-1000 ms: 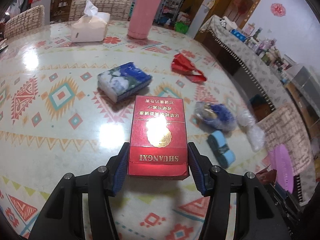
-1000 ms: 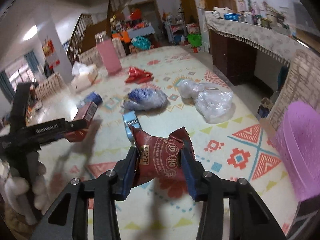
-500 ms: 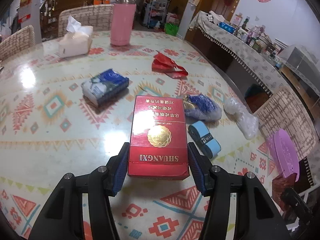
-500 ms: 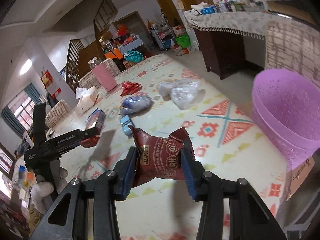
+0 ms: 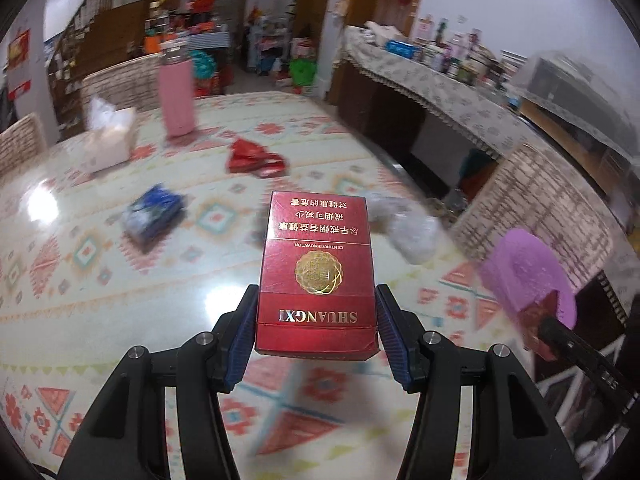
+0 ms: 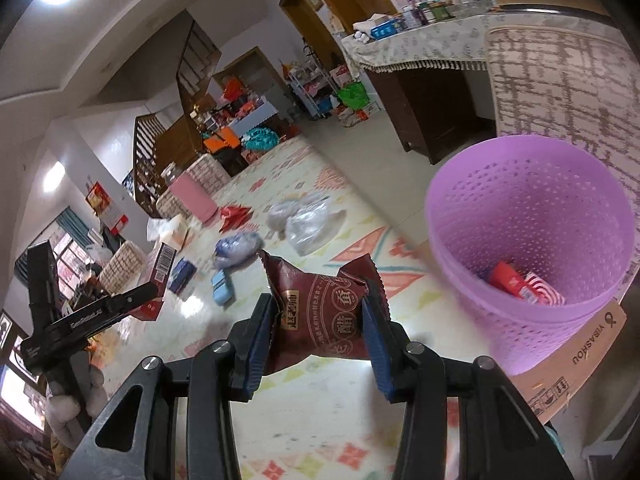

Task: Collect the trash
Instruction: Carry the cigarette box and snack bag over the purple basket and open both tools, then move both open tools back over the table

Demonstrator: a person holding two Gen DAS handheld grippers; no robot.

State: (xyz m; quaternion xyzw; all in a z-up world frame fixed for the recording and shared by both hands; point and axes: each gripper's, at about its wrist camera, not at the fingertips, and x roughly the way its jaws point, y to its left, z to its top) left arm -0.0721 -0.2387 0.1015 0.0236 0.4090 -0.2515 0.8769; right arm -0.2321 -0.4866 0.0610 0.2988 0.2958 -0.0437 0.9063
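Observation:
My left gripper is shut on a red cigarette box and holds it above the patterned table. My right gripper is shut on a dark red snack packet, held above the table edge just left of the purple perforated trash basket. The basket holds a red and white wrapper. In the left wrist view the basket is at the right, past the table edge. The left gripper with the red box also shows in the right wrist view.
On the table lie a red wrapper, a blue tissue pack, clear plastic bags, a blue bag, a light blue item, a tissue box and a pink bottle. A cardboard box supports the basket.
Both grippers have moved right toward the purple basket with their loads. The basket now looms close at the right of the snack packet, with its inside visible.

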